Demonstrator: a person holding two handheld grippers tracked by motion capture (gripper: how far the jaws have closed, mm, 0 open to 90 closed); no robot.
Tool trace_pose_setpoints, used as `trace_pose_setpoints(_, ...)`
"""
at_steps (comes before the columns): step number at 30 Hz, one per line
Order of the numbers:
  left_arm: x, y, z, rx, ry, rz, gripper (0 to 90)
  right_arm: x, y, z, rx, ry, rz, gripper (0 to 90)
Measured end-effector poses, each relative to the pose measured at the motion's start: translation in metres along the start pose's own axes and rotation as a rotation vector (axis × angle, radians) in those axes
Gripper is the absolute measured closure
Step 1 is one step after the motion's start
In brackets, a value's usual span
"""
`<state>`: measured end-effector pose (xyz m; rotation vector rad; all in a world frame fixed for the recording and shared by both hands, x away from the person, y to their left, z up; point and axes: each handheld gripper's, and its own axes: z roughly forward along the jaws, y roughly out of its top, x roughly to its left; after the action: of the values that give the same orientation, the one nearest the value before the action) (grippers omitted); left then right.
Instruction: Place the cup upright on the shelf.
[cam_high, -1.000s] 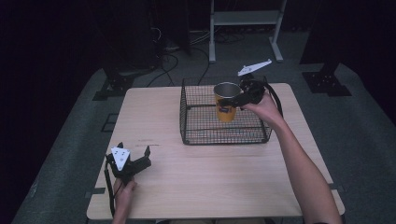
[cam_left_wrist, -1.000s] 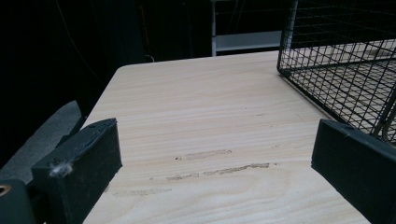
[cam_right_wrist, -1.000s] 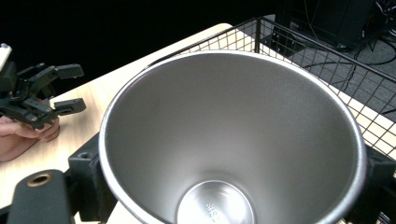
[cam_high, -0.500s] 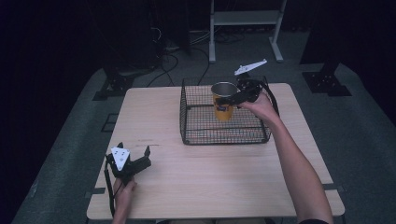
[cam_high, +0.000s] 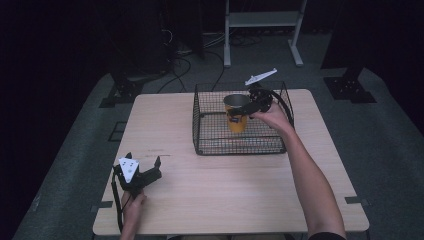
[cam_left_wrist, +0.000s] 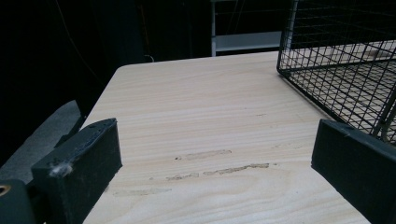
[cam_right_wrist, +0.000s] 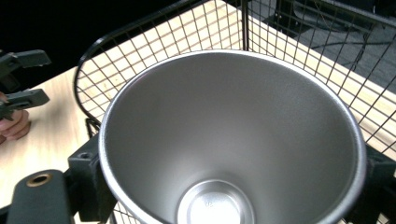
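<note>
**Cup held over the wire basket**

The right gripper (cam_high: 246, 106) is clamped on a metal cup (cam_high: 236, 112), one jaw on each side of its wall just below the rim. The cup (cam_right_wrist: 231, 140) is a tapered tumbler: orange outside with a dark mark on its side, brushed silver inside, narrowing to a small round base (its interior looks bare). It stands upright inside the black wire basket (cam_high: 210, 145), toward the basket's far right corner; whether it touches the basket floor cannot be told. The basket sits at the desk's (cam_high: 240, 200) far edge, right of centre. The left gripper (cam_high: 146, 175) rests near the desk's near left corner, jaws spread wide with nothing between them.
</note>
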<state>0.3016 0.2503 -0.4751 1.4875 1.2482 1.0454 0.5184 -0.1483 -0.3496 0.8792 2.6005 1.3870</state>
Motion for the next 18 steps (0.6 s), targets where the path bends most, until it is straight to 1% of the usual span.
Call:
trace_pose_setpoints(7,0.000,0.000,0.000,0.001,0.000,-0.002,0.8,-0.007,-0.003,0.009,0.019,-0.002,0.017,12.3)
trace_pose_setpoints(15,0.000,0.000,0.000,0.001,0.000,-0.002,0.8,-0.015,-0.008,0.017,0.061,-0.029,0.027,12.2)
trace_pose_setpoints(18,0.001,0.000,0.000,0.002,0.000,-0.003,0.8,-0.017,-0.009,0.019,0.068,-0.039,0.029,12.2)
